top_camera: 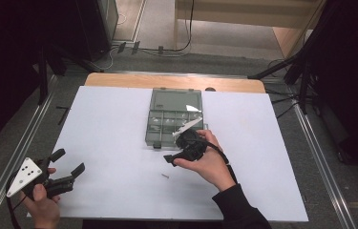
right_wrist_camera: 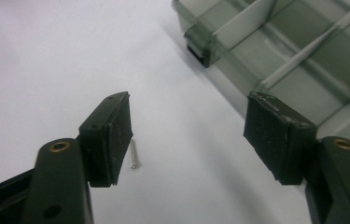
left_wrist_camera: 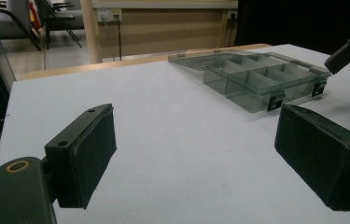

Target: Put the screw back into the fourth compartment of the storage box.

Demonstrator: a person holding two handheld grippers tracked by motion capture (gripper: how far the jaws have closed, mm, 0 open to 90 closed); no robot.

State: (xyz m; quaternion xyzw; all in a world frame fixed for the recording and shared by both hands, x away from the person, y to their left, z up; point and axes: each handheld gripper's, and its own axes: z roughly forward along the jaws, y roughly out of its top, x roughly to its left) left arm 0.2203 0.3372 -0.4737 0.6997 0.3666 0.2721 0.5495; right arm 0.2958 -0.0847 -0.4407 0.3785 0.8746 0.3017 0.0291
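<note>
My right gripper (right_wrist_camera: pixel 186 140) is nearer the screw (right_wrist_camera: pixel 134 154). It lies lengthwise beside my lower-left finger (right_wrist_camera: pixel 109 135). Fingers wide, empty.

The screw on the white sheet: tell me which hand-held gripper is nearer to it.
Right. The right hand-held gripper hovers just over the screw, jaws open, beside the organizer box. The left hand-held gripper sits far off at the sheet's near-left corner.

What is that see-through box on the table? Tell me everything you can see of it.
The compartment box looks like smoky grey, translucent plastic. It lies open and flat on the white table, its lid folded back flat towards the far edge. Thin dividers split the tray into several small compartments. Two dark latches sit on its near wall. The right gripper hangs at its near right corner; whether they touch I cannot tell.
</note>
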